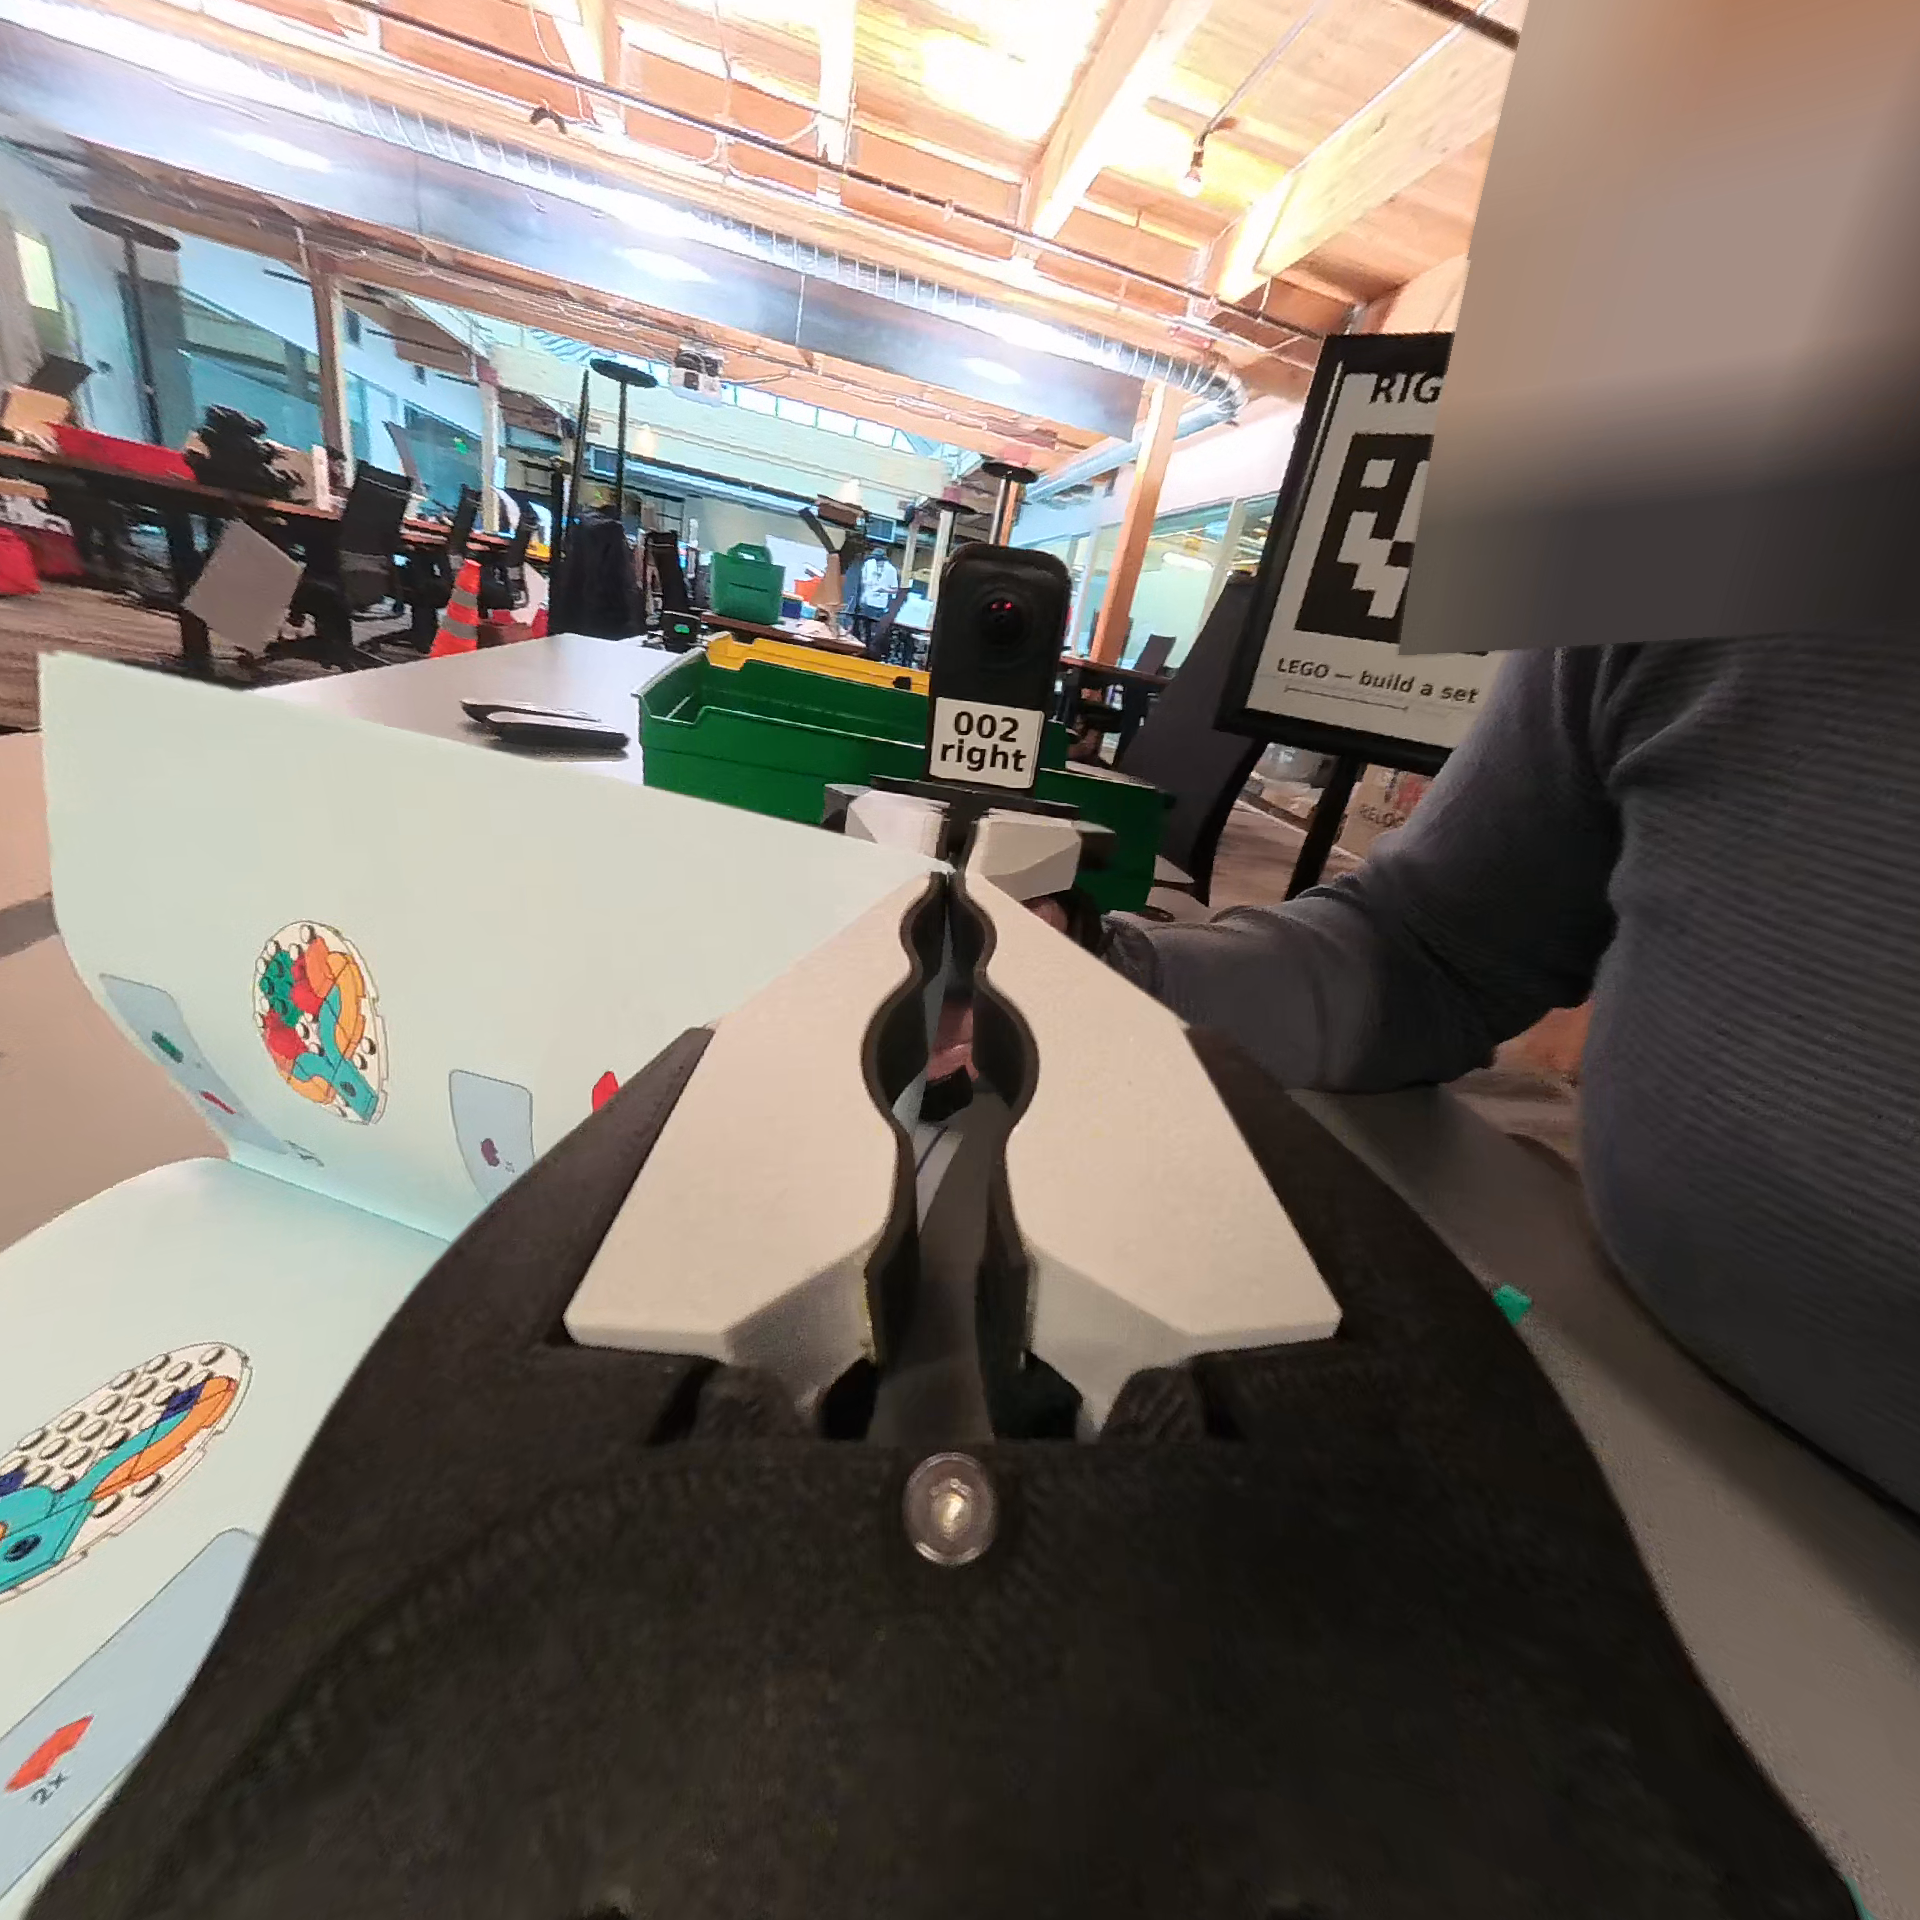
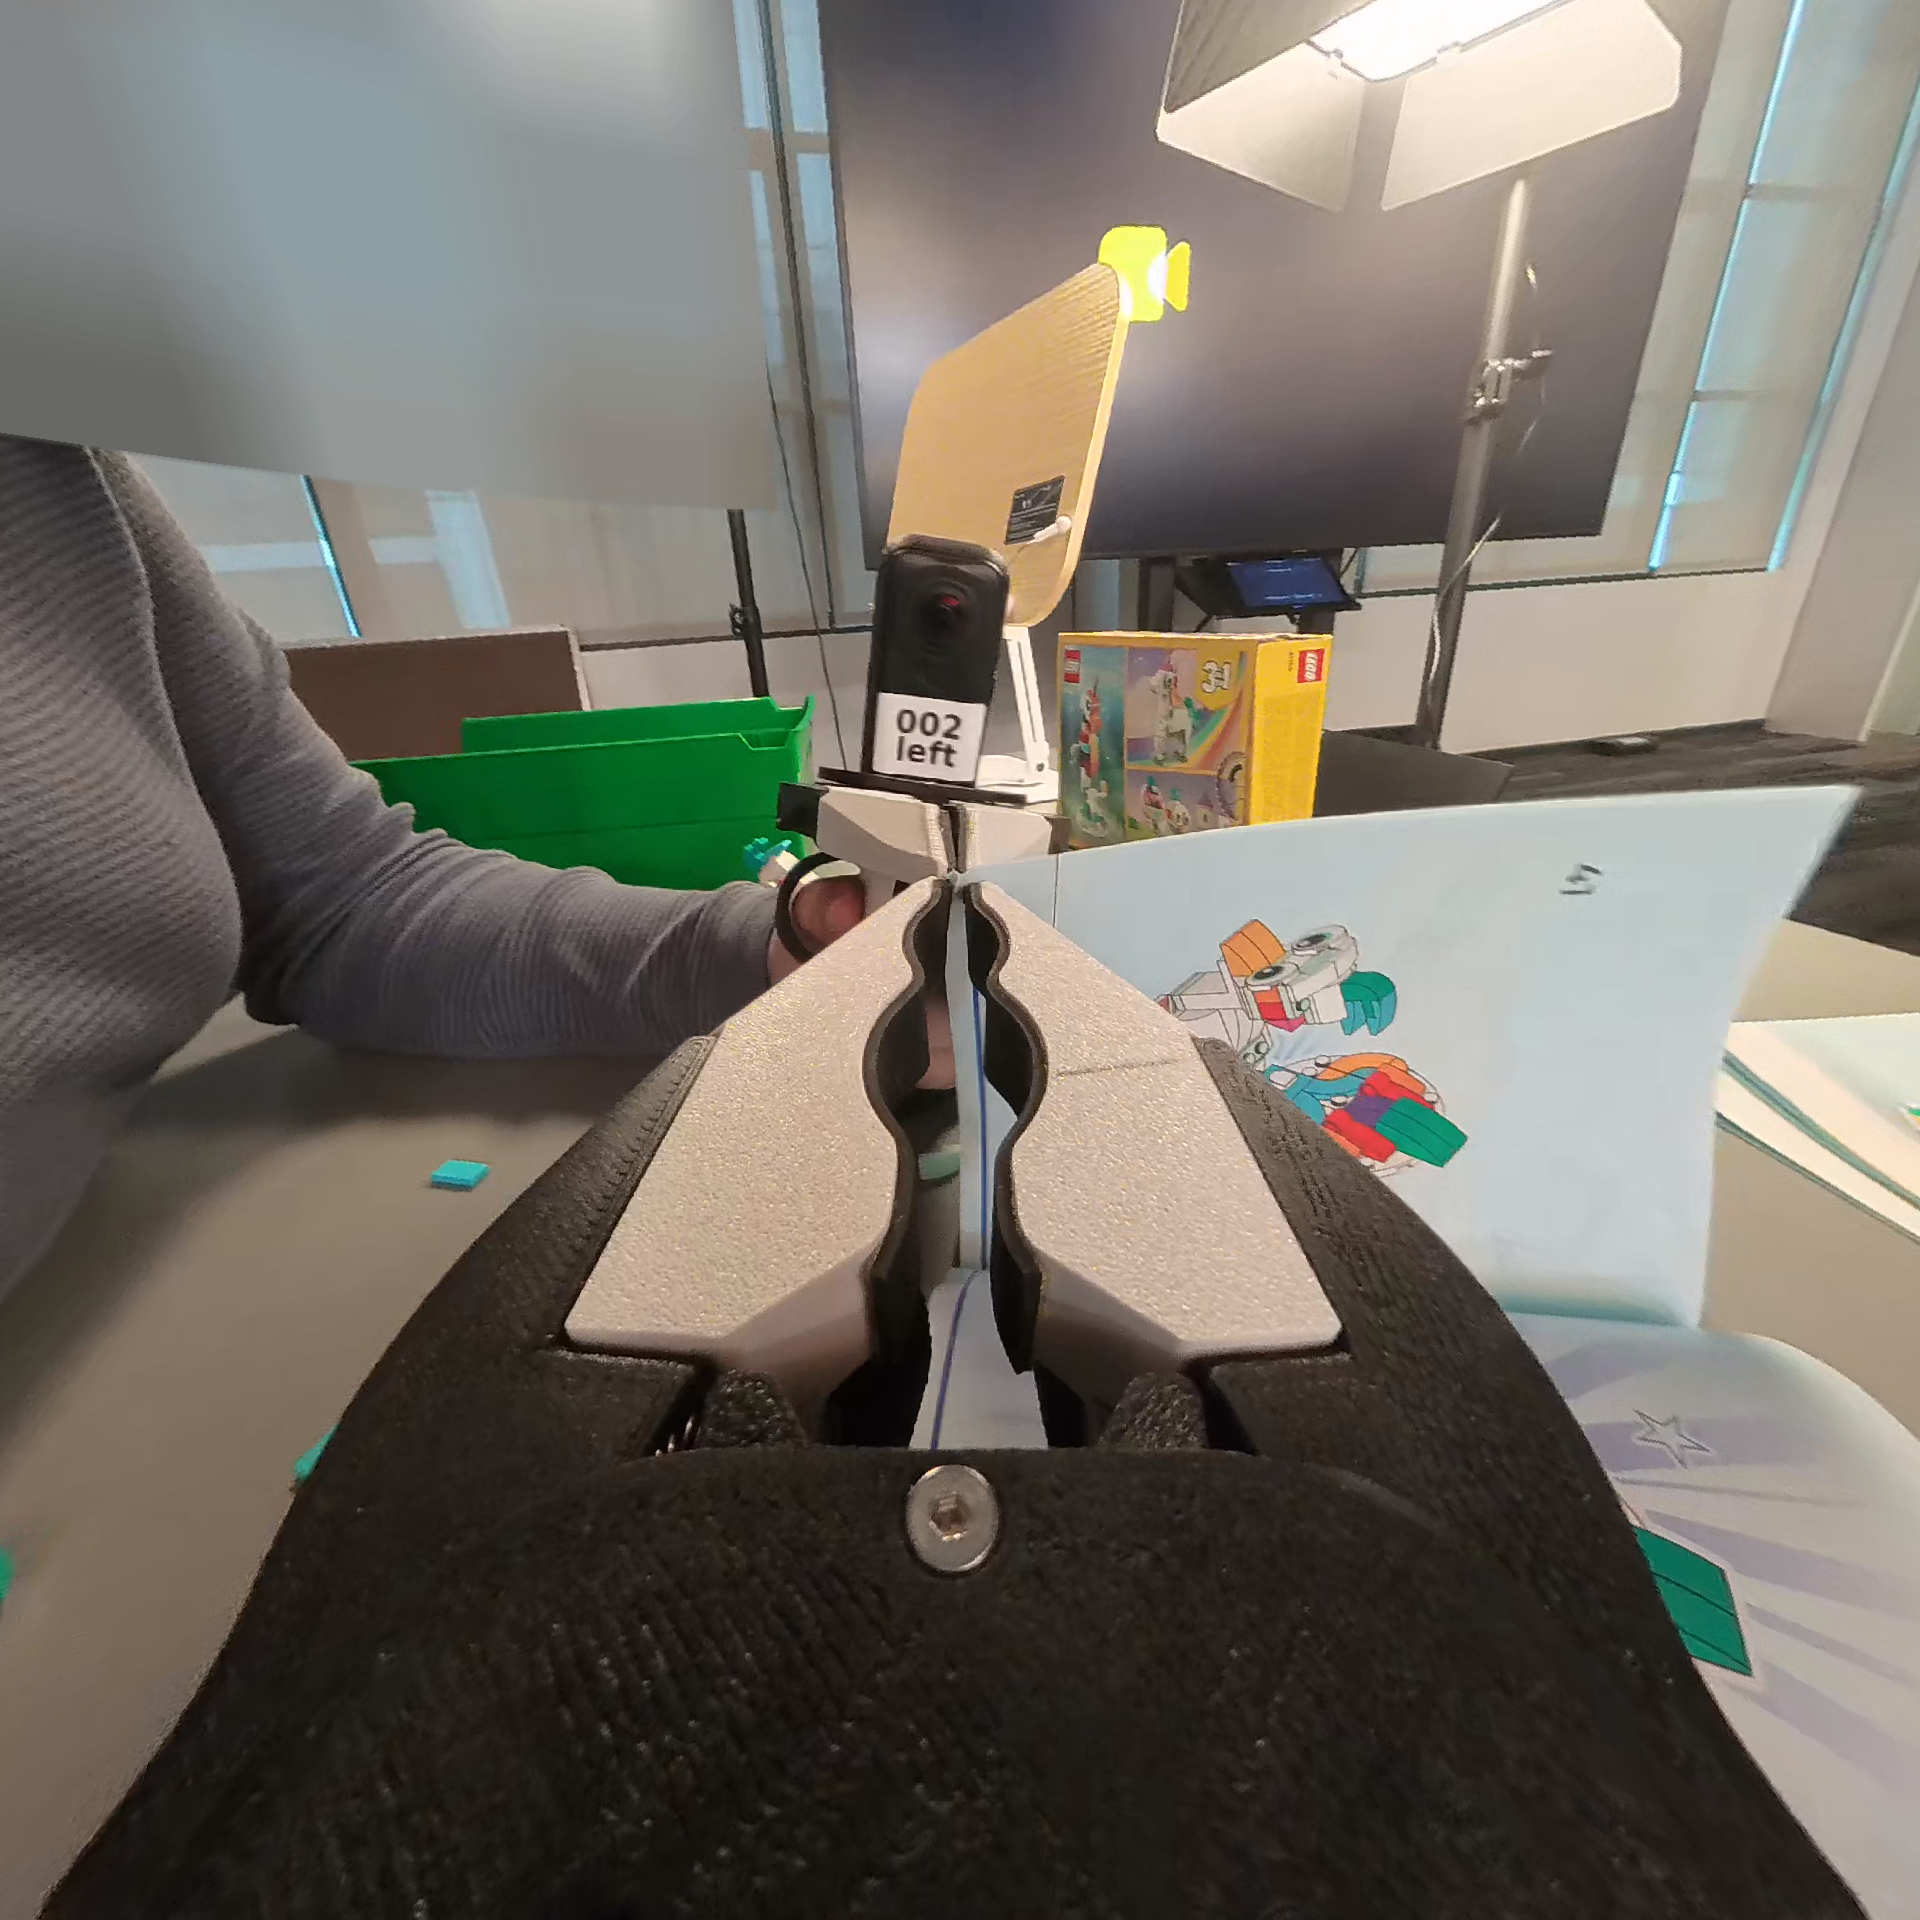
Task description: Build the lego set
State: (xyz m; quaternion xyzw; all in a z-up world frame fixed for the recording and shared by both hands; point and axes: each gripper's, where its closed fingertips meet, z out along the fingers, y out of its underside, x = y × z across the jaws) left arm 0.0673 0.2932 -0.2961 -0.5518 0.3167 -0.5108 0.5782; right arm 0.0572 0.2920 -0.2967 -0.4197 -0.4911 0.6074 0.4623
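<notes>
**Both grippers pinched on one raised booklet page, tip to tip**

left gripper (image 1: 948,883): white fingers (image 1: 790,1132) pressed together at the tips, clamped on the top edge of a page of the instruction booklet (image 1: 499,935). The page stands up from the table and curves off to the left in the left wrist view, printed build steps facing the camera. The lower page lies flat at bottom left

right gripper (image 2: 951,883): fingers (image 2: 1122,1143) likewise closed, the thin edge of the same page running down the slot between them. In the right wrist view the sheet fans out to the right with a coloured model drawing on it

The two grippers face each other, tips nearly touching, each with its black camera upright behind. A person in a grey sweater (image 1: 1714,987) holds both, forearms resting on the grey table (image 2: 260,1195)

Loose parts: small teal tile (image 2: 459,1174) on the table left of the right gripper, well apart from the booklet; another teal bit (image 1: 1512,1301) by the person's body

Lego box (image 2: 1195,727), yellow, stands upright behind the booklet. Green bins (image 2: 623,790) at the back of the table. Lamp and dark screen further back
</notes>
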